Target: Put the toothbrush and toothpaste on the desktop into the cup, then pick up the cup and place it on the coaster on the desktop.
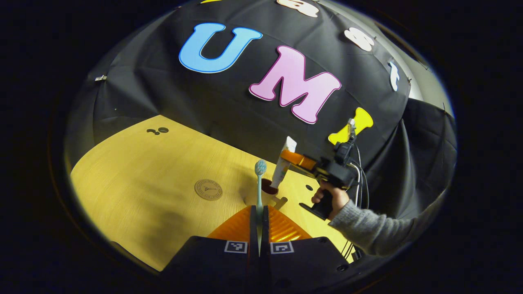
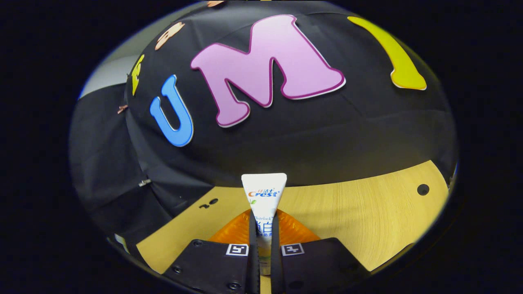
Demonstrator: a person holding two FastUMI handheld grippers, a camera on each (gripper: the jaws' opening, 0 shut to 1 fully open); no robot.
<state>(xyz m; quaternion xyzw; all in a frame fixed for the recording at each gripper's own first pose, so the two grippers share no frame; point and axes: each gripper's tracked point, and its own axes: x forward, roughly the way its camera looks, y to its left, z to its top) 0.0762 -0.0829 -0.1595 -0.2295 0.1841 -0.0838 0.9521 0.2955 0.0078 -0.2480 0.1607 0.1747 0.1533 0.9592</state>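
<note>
left gripper view: round wooden coaster [image 1: 208, 189] at centre | left gripper [image 1: 259, 228] clamps thin green toothbrush [image 1: 259, 192] | right gripper [image 2: 263, 241] clamps white toothpaste tube [image 2: 263, 196]

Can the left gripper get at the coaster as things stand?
Probably not yet: the left gripper is shut on the toothbrush, so it isn't free. The way itself looks open: the coaster lies bare on the desktop, left of the cup.
</note>
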